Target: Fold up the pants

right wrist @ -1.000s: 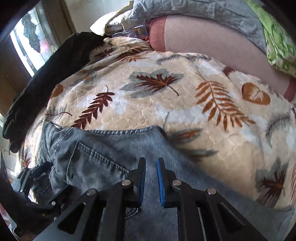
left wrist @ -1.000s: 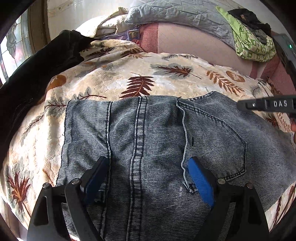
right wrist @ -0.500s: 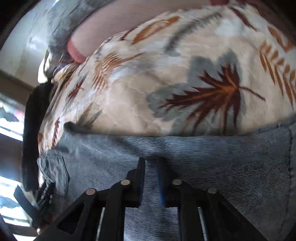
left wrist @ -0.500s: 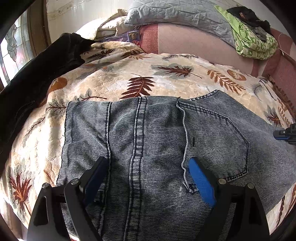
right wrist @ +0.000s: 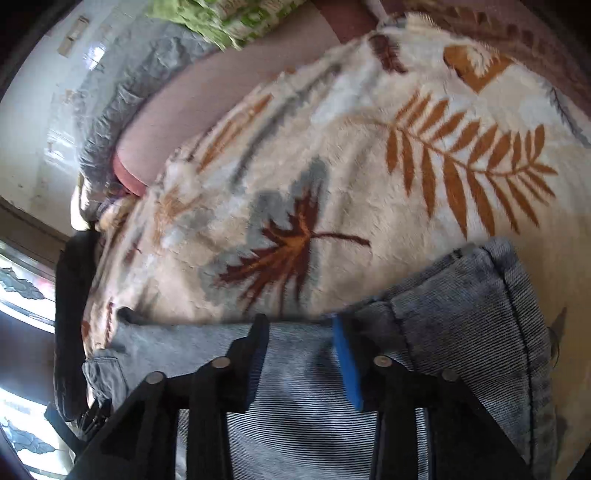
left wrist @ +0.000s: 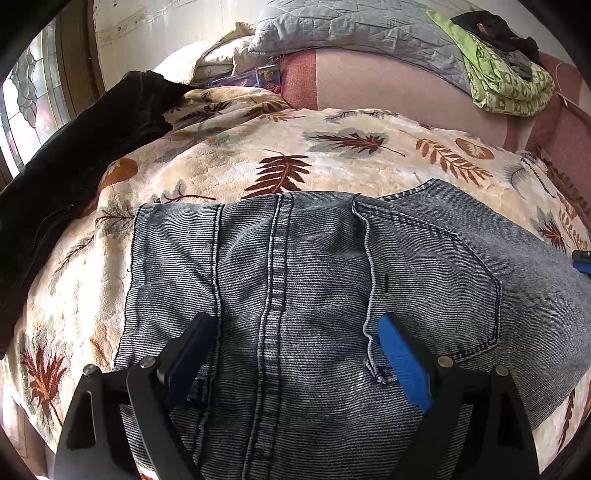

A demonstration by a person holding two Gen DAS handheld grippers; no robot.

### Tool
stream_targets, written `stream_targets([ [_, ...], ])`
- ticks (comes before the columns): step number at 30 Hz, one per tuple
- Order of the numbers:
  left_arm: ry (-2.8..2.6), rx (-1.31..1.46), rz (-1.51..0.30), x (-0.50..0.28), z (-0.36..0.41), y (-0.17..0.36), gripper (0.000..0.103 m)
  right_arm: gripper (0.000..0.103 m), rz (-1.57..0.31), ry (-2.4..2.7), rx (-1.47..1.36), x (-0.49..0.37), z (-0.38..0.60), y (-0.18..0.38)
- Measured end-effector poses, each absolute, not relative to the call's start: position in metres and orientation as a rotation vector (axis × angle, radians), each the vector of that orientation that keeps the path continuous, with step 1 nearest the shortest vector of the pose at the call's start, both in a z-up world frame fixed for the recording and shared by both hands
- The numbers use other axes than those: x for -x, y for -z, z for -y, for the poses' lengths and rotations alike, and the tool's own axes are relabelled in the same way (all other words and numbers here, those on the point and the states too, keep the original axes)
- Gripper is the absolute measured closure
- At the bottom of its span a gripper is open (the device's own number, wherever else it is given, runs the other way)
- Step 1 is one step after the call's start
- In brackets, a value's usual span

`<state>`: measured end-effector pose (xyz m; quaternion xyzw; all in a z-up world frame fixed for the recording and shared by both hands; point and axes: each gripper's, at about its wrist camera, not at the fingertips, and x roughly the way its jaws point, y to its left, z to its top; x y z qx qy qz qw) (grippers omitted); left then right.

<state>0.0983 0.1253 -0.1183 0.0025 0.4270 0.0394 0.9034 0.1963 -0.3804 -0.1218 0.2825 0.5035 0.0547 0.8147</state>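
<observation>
Grey-blue denim pants (left wrist: 317,280) lie flat on a leaf-print blanket (left wrist: 258,155), waistband end toward the left wrist camera, back pocket (left wrist: 436,280) showing. My left gripper (left wrist: 295,332) is open and empty, fingers spread just above the seat of the pants. In the right wrist view my right gripper (right wrist: 299,328) is open over the leg end of the pants (right wrist: 461,317), near the hem (right wrist: 506,258). The right gripper's blue tip also shows in the left wrist view (left wrist: 581,260) at the far right edge.
A black garment (left wrist: 74,155) lies along the left side of the bed. A pink backrest (left wrist: 388,85) carries a grey quilted pillow (left wrist: 351,26) and a folded green cloth (left wrist: 498,81). A stained-glass window (left wrist: 33,103) is at the left.
My right gripper has travelled along the pants from the pocket area to the hem end and has opened from shut. My left gripper has stayed open in place.
</observation>
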Motion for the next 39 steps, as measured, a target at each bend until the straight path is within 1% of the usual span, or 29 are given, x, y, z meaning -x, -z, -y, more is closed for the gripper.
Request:
stream_targets([
  [1,-0.084,-0.007,-0.882,-0.098,-0.125,0.118,0.012,0.074,-1.048,-0.113,-0.658,-0.194,0.388,0.118],
  [2,-0.085,-0.007,-0.878,-0.097,-0.125,0.118,0.012,0.071,-1.008,-0.104,-0.697,-0.188,0.392,0.110],
  [4,-0.085,-0.008,-0.876,-0.097,-0.125,0.118,0.012,0.069,-0.925,-0.141,-0.699,-0.174,0.391,0.091],
  [6,-0.088,-0.005,-0.875,-0.097,-0.125,0.118,0.012,0.056,-0.936,-0.157,-0.681,-0.162,0.387,0.088],
  [7,-0.090,-0.006,-0.875,-0.097,-0.124,0.118,0.012,0.044,-0.965,-0.139,-0.649,-0.160,0.387,0.093],
  [8,-0.092,-0.007,-0.874,-0.097,-0.124,0.118,0.012,0.040,-0.995,-0.096,-0.604,-0.160,0.391,0.101],
  [9,-0.094,-0.008,-0.873,-0.097,-0.124,0.118,0.012,0.045,-1.017,-0.080,-0.591,-0.162,0.398,0.112],
  [10,-0.097,-0.009,-0.873,-0.097,-0.123,0.118,0.012,0.051,-0.999,-0.100,-0.649,-0.163,0.411,0.116],
  [11,-0.102,-0.008,-0.871,-0.096,-0.123,0.118,0.012,0.051,-0.968,-0.091,-0.722,-0.161,0.421,0.114],
  [13,-0.109,-0.007,-0.865,-0.094,-0.122,0.117,0.012,0.047,-0.890,-0.027,-0.689,-0.153,0.424,0.092],
  [14,-0.112,-0.010,-0.862,-0.093,-0.121,0.117,0.012,0.047,-0.856,-0.062,-0.672,-0.150,0.422,0.083],
  [17,-0.128,-0.014,-0.855,-0.093,-0.120,0.117,0.012,0.045,-0.879,-0.155,-0.710,-0.150,0.420,0.083],
  [18,-0.135,-0.019,-0.852,-0.092,-0.119,0.117,0.012,0.042,-0.885,-0.158,-0.698,-0.153,0.422,0.088],
  [19,-0.141,-0.027,-0.847,-0.092,-0.118,0.117,0.012,0.035,-0.921,-0.137,-0.685,-0.161,0.426,0.099],
  [20,-0.145,-0.036,-0.843,-0.091,-0.116,0.117,0.012,0.038,-0.966,-0.100,-0.695,-0.168,0.435,0.114],
  [21,-0.149,-0.046,-0.838,-0.090,-0.115,0.117,0.012,0.038,-0.937,-0.132,-0.776,-0.170,0.448,0.122],
  [23,-0.153,-0.053,-0.833,-0.088,-0.115,0.117,0.012,0.038,-0.843,-0.144,-0.895,-0.161,0.462,0.117],
  [25,-0.151,-0.052,-0.829,-0.086,-0.115,0.117,0.012,0.037,-0.809,-0.224,-0.921,-0.151,0.458,0.108],
  [27,-0.157,-0.053,-0.829,-0.087,-0.115,0.118,0.012,0.037,-0.799,-0.328,-0.913,-0.144,0.443,0.099],
  [30,-0.180,-0.064,-0.830,-0.089,-0.111,0.119,0.012,0.036,-0.858,-0.439,-0.903,-0.156,0.417,0.098],
  [32,-0.190,-0.068,-0.830,-0.089,-0.110,0.119,0.012,0.035,-0.884,-0.344,-0.802,-0.171,0.412,0.104],
  [33,-0.190,-0.068,-0.829,-0.088,-0.110,0.119,0.012,0.036,-0.949,-0.236,-0.786,-0.178,0.418,0.118],
  [34,-0.191,-0.065,-0.828,-0.087,-0.110,0.119,0.012,0.048,-0.971,-0.223,-0.870,-0.181,0.427,0.129],
  [35,-0.190,-0.062,-0.828,-0.086,-0.111,0.119,0.012,0.049,-0.936,-0.221,-0.923,-0.178,0.435,0.129],
  [36,-0.189,-0.060,-0.823,-0.085,-0.111,0.119,0.012,0.048,-0.897,-0.217,-0.936,-0.172,0.439,0.121],
  [37,-0.188,-0.062,-0.820,-0.085,-0.111,0.119,0.012,0.046,-0.857,-0.232,-0.914,-0.168,0.438,0.111],
  [38,-0.189,-0.067,-0.818,-0.084,-0.110,0.119,0.012,0.037,-0.830,-0.273,-0.888,-0.164,0.435,0.103],
  [39,-0.191,-0.071,-0.817,-0.085,-0.110,0.119,0.012,0.032,-0.827,-0.300,-0.852,-0.163,0.432,0.100],
])
